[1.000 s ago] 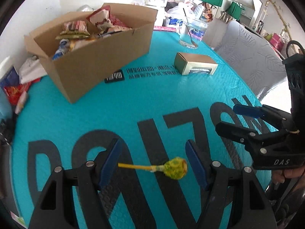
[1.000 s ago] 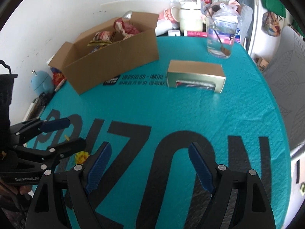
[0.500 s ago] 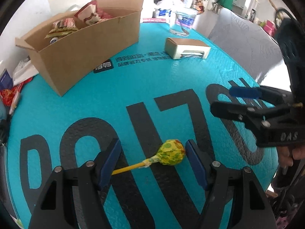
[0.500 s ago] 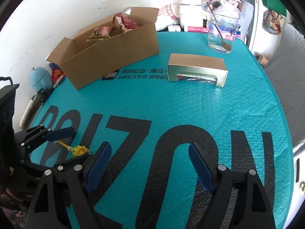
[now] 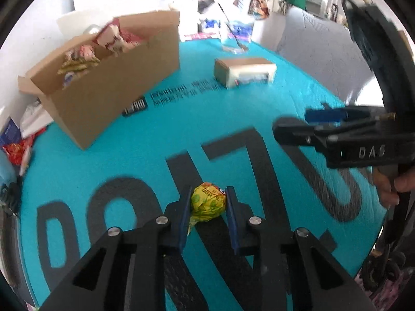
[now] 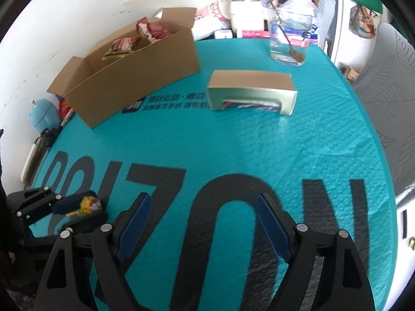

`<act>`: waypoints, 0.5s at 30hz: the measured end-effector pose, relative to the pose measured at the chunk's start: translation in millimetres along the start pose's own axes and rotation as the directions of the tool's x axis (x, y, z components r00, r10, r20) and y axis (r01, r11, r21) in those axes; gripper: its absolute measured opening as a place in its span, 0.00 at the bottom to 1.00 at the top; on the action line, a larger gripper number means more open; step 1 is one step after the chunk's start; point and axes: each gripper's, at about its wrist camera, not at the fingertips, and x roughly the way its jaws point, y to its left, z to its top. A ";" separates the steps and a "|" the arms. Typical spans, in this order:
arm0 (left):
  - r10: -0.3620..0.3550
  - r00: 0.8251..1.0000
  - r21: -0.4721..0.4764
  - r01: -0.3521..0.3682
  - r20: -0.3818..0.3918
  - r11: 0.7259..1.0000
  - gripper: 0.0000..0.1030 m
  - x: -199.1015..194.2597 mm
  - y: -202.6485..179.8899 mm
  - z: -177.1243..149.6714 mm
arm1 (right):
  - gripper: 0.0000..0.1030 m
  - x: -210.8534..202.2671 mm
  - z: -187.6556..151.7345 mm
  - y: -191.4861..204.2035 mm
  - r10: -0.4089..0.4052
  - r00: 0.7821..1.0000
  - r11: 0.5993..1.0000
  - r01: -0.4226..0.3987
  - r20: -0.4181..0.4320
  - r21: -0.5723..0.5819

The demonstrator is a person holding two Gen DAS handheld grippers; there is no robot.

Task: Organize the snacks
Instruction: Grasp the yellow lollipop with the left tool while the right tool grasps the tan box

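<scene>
Your left gripper (image 5: 208, 203) has just closed its blue pads onto the yellow-wrapped head of the lollipop (image 5: 208, 202), which sits low over the black lettering near the near edge of the teal table cover (image 5: 160, 140). Its stick is mostly hidden under the left finger. Your right gripper (image 5: 293, 127) hovers at the right edge of the cover, jaws apart with nothing between them, your fingers (image 5: 389, 186) wrapped on its handle. Toward the far left corner stands the open cardboard box (image 5: 109, 96) with snack packets (image 5: 103, 44) inside. A small tan box (image 5: 243, 73) lies near the far edge, a glass with a spoon (image 5: 234, 39) beyond it.
</scene>
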 end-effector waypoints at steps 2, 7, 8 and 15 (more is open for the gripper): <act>0.018 0.999 -0.006 -0.018 0.032 1.000 0.24 -4.3 3.7 11.3 | 0.81 -1.8 5.9 -4.3 -0.018 1.000 1.000 0.017 0.012 0.004; 0.034 0.996 -0.021 -0.032 0.080 0.999 0.24 -5.6 13.2 38.0 | 0.81 -5.7 26.3 -13.1 -0.043 0.998 0.999 0.043 0.046 0.003; 0.033 0.996 -0.025 -0.031 0.084 0.999 0.24 -4.2 14.5 42.4 | 0.81 -6.0 30.8 -14.2 -0.048 0.997 0.999 0.049 0.054 -0.004; 0.002 0.995 -0.070 0.005 0.096 0.998 0.24 9.7 19.2 78.3 | 0.81 1.7 70.4 -27.6 -0.091 0.991 0.993 0.098 0.095 -0.073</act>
